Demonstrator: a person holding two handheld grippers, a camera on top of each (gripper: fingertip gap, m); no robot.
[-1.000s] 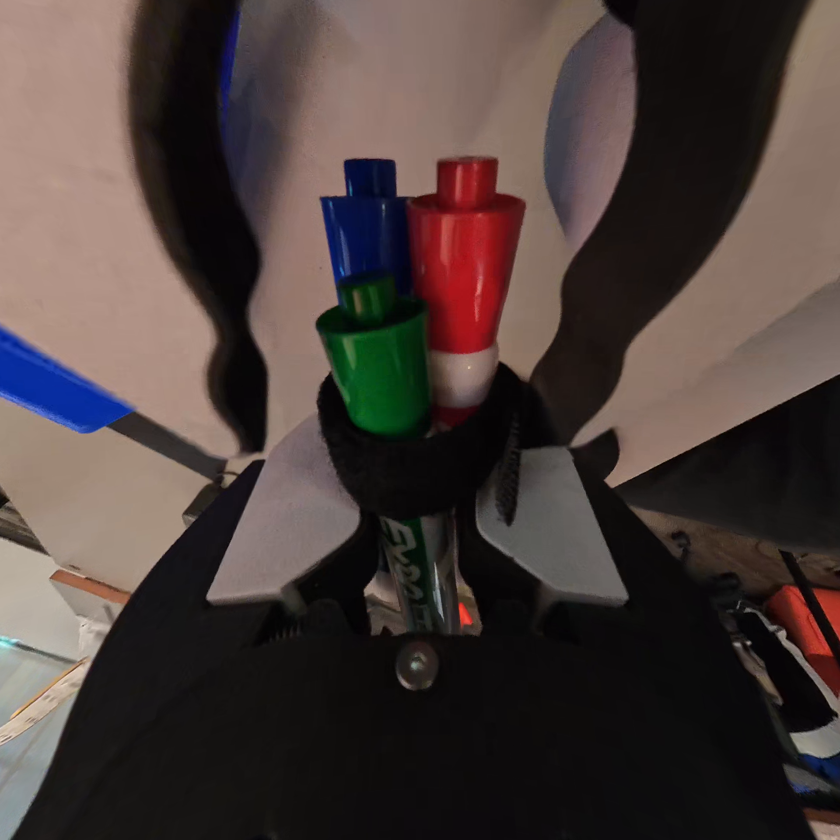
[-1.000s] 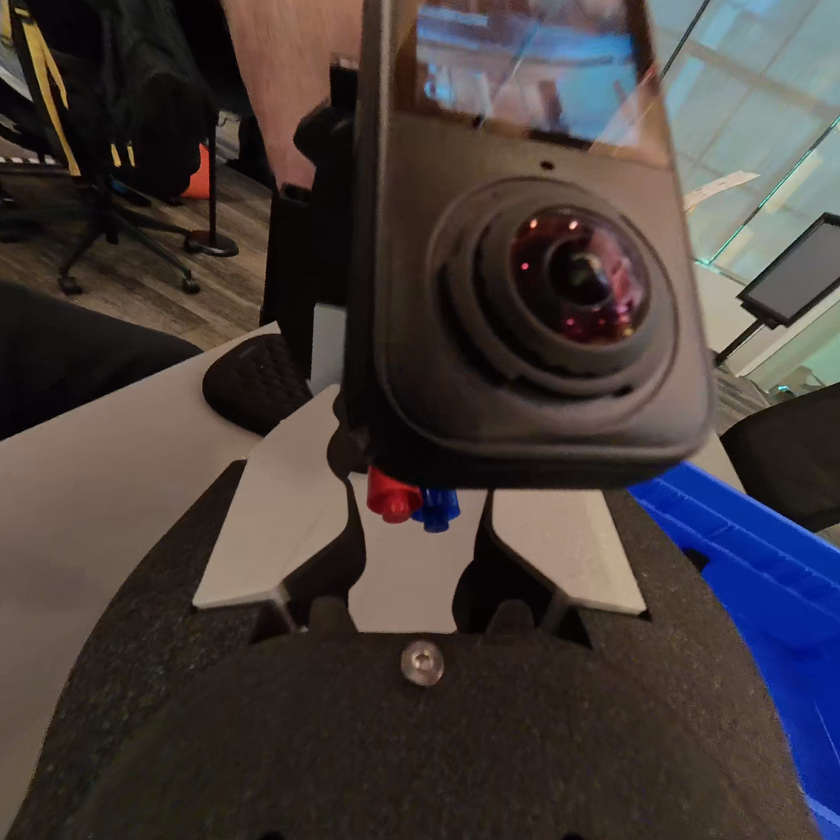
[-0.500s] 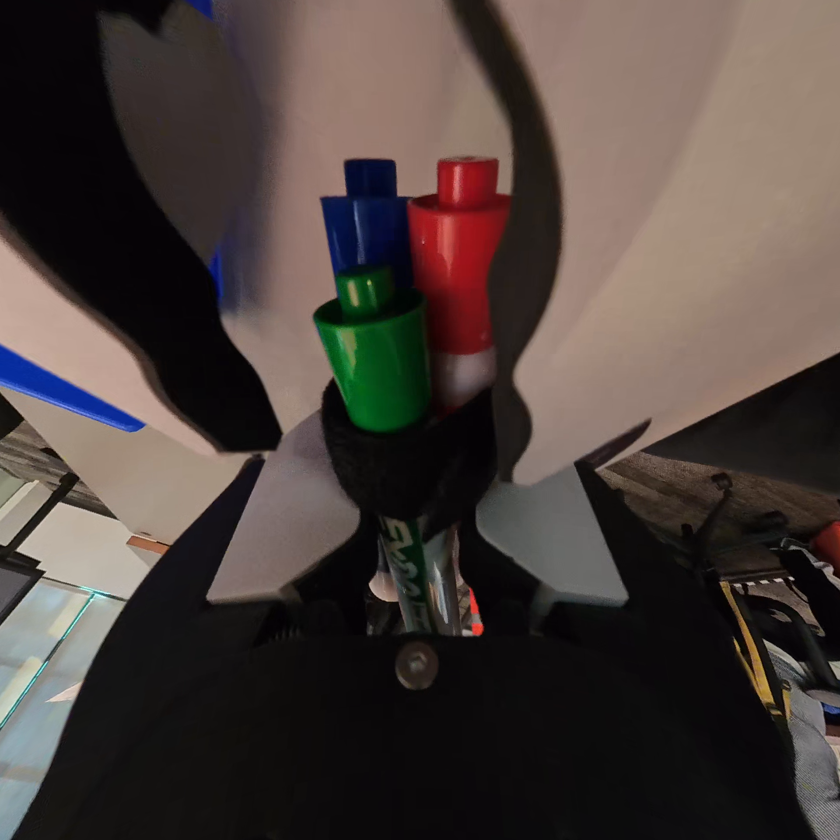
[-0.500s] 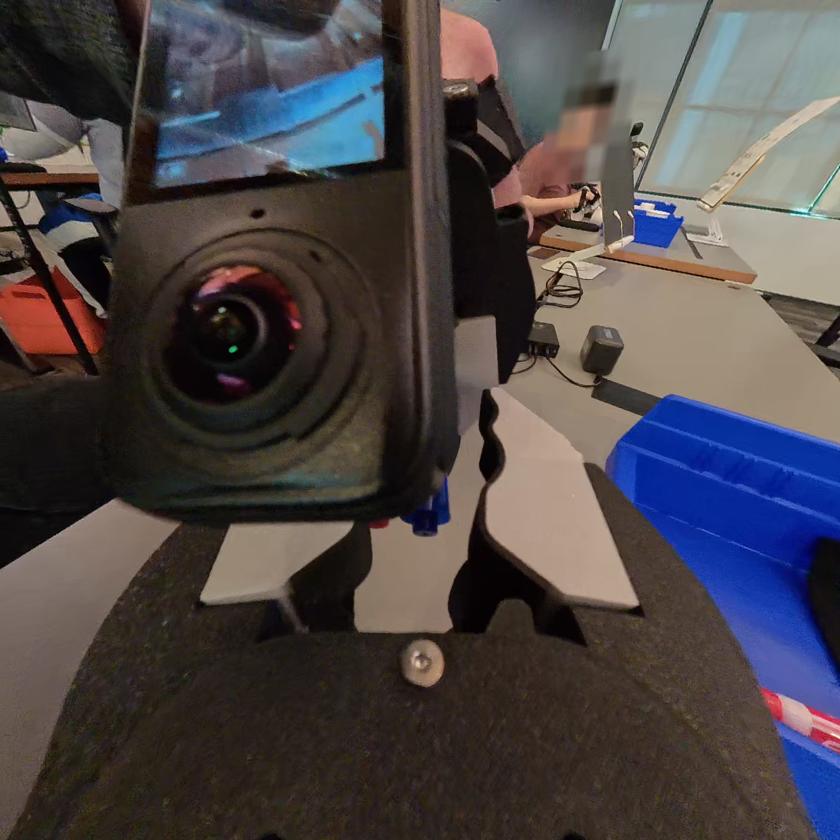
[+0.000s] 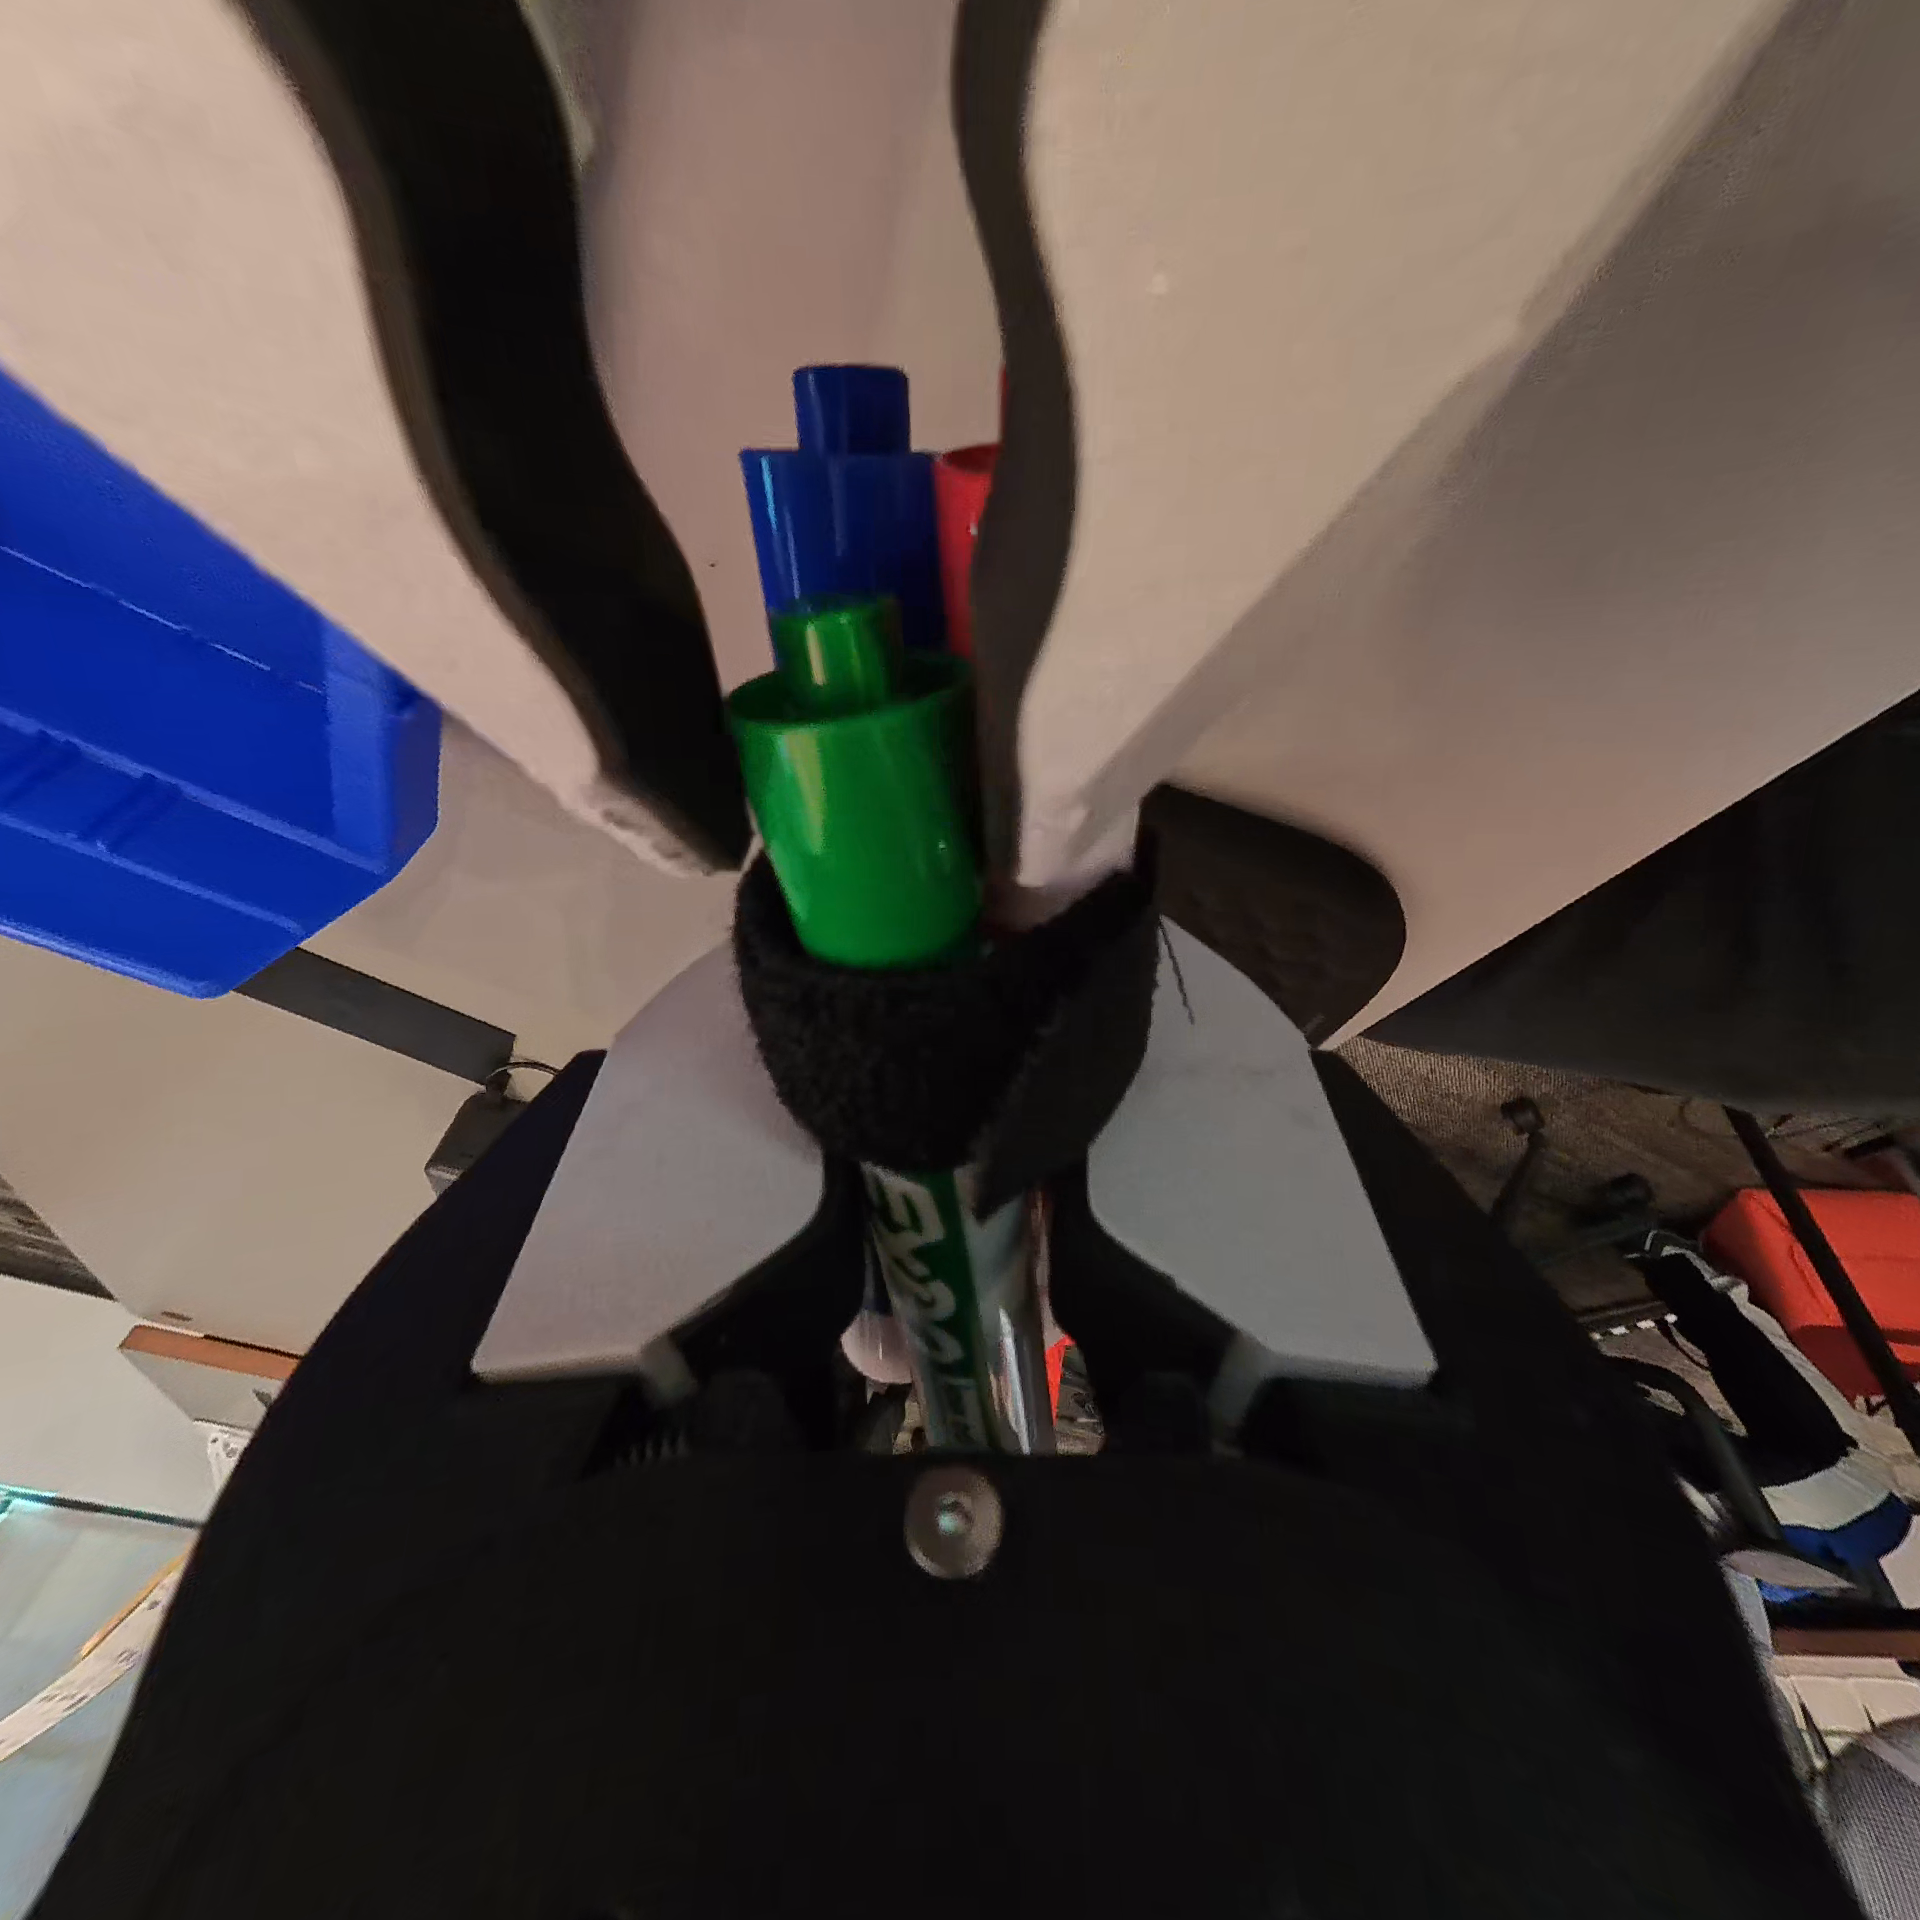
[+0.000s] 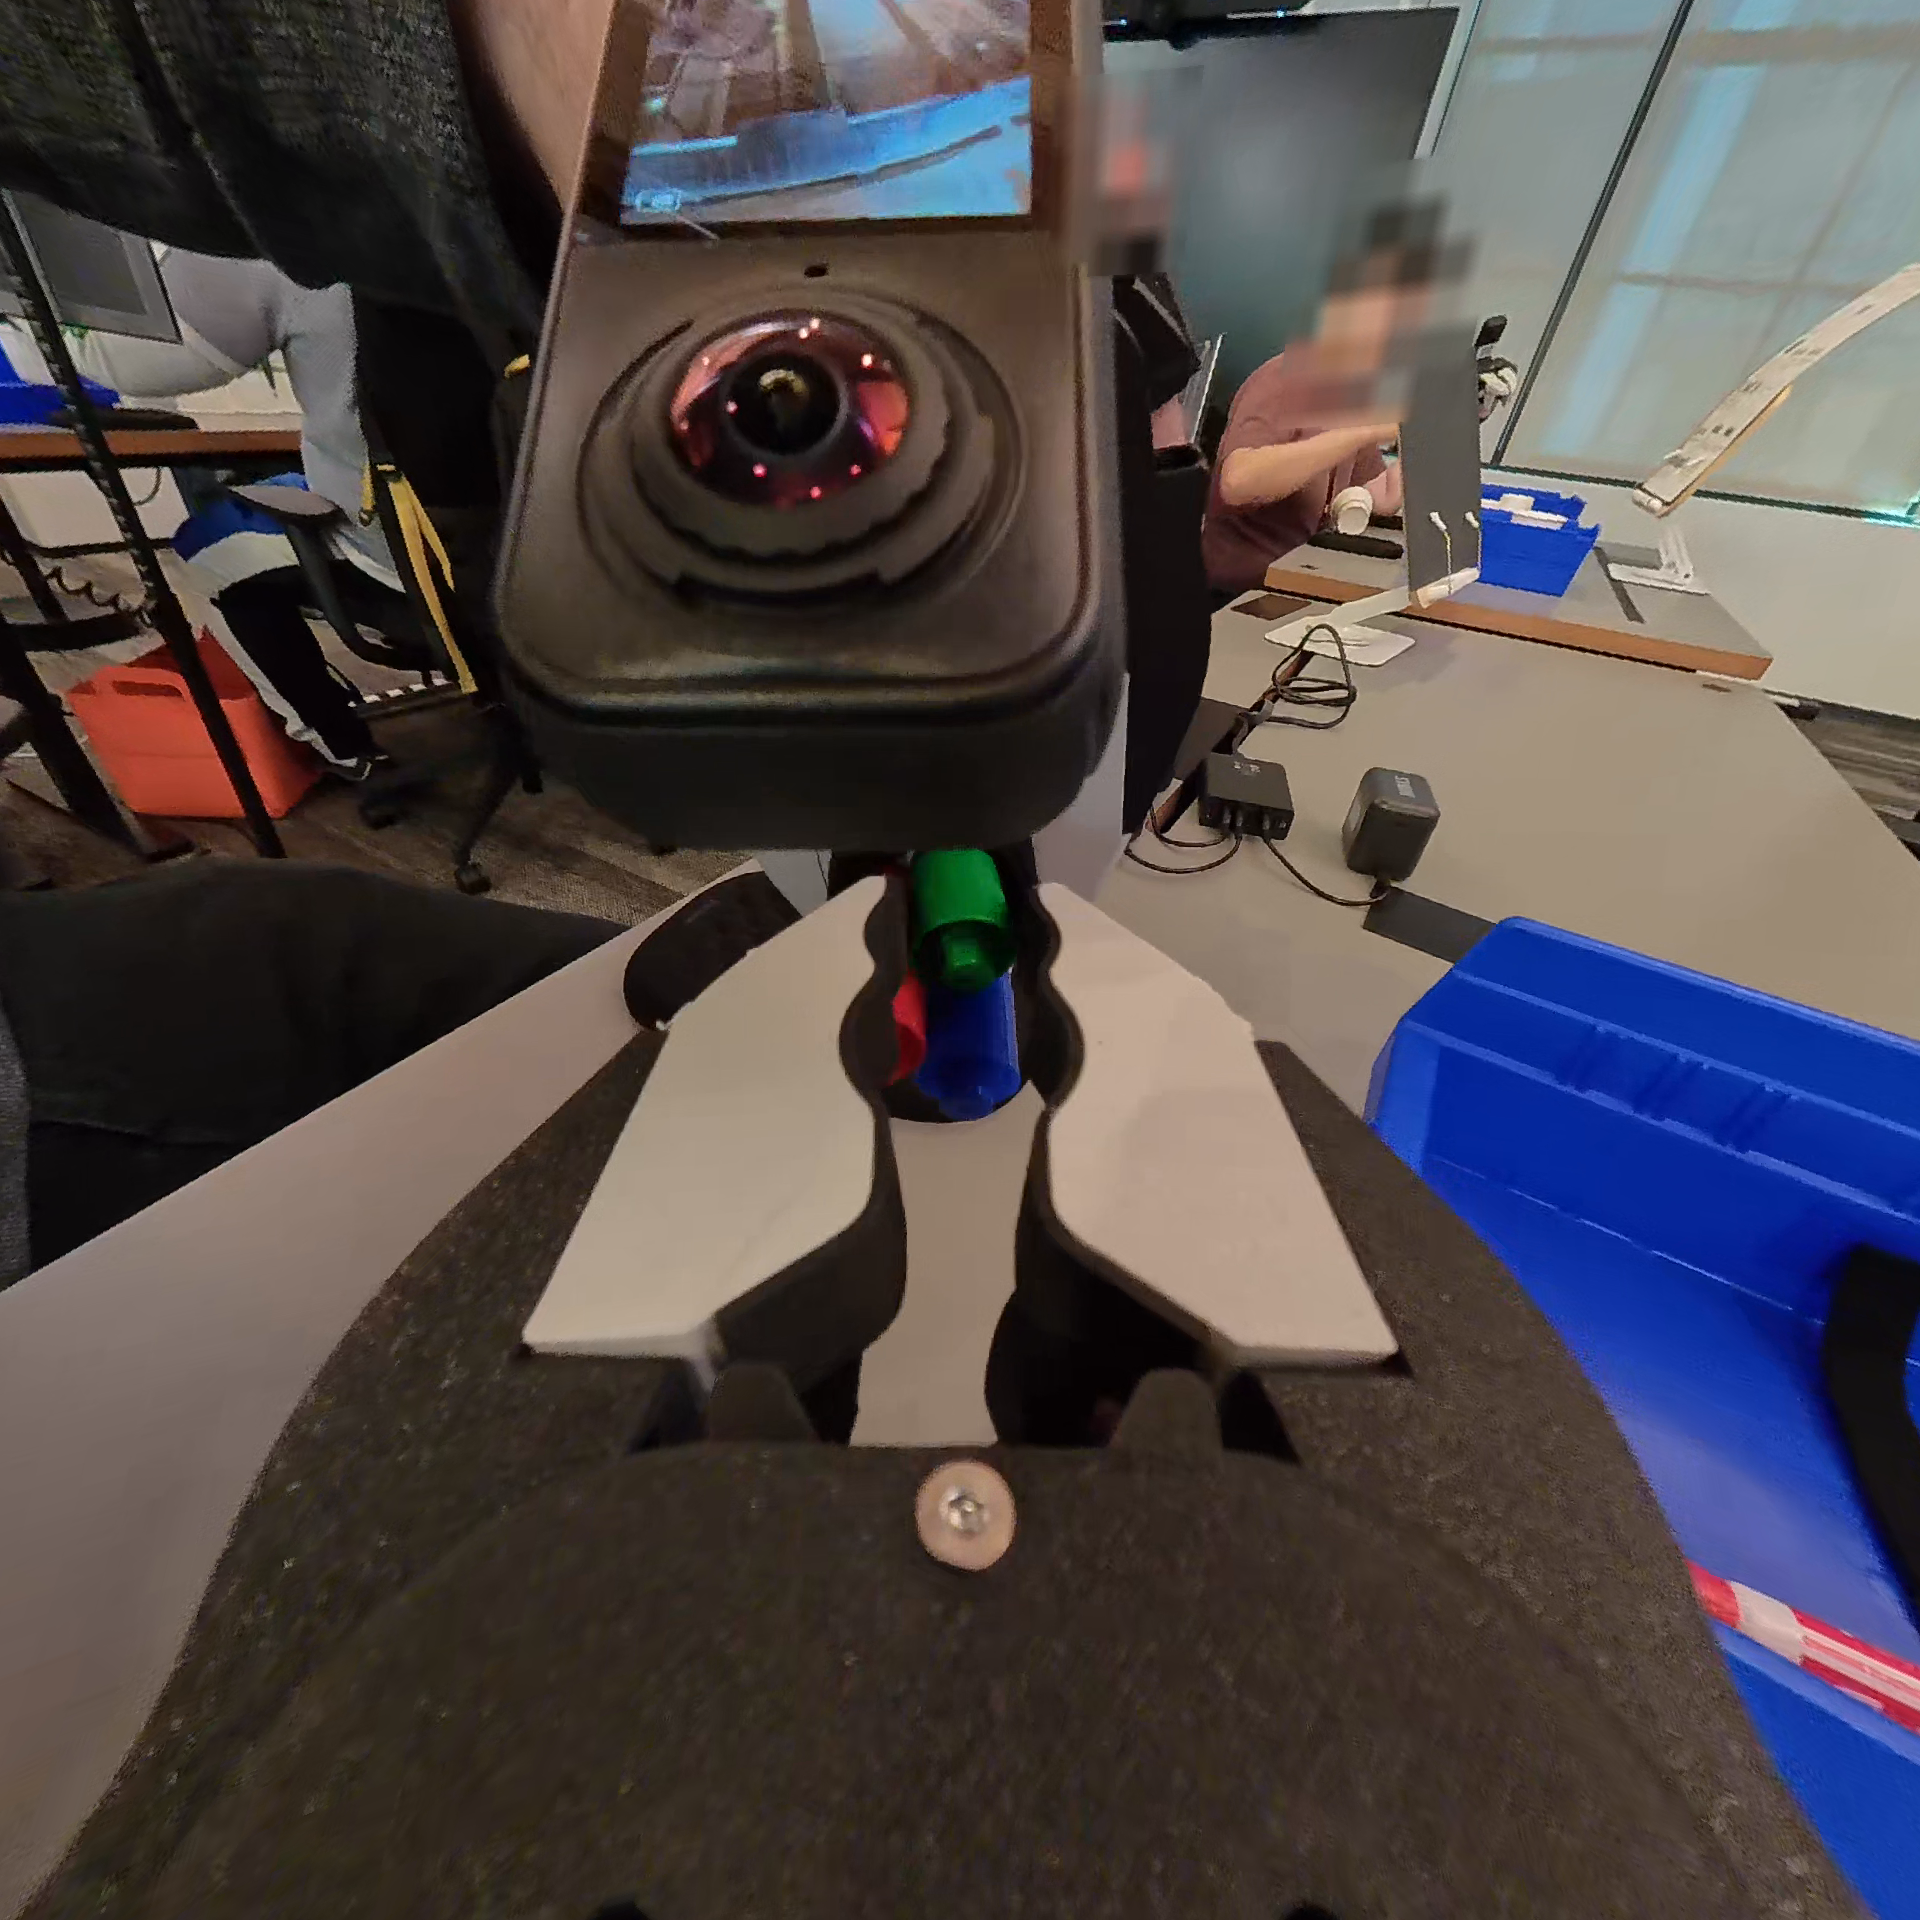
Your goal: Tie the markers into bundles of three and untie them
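Note:
A bundle of three markers, green (image 5: 862, 821), blue (image 5: 842, 520) and red (image 5: 961, 499), is wrapped in a black hook-and-loop strap (image 5: 883, 1049). The strap's loose tail (image 5: 1081, 1039) sticks out to the right. My left gripper (image 5: 914, 1049) is shut on the bundle at the strap. My right gripper (image 6: 961, 935) faces it and is shut around the capped ends, green (image 6: 961, 925) over blue (image 6: 971, 1049) and red (image 6: 906, 1029). Its black fingers (image 5: 665, 748) flank the caps in the left wrist view and partly hide the red marker.
A blue bin (image 6: 1662, 1143) stands to the right on the grey table (image 6: 1558, 883) and holds a black strap (image 6: 1870, 1382) and a red-and-white striped item (image 6: 1808, 1652). It also shows in the left wrist view (image 5: 187, 748). Chargers with cables (image 6: 1390, 821) lie farther back. People sit at a far table. My right fingertips sit around 8 cm from my left ones.
My right gripper has swung in line with the bundle and its fingers have closed from wide open onto the marker caps. The left gripper keeps its hold on the bundle.

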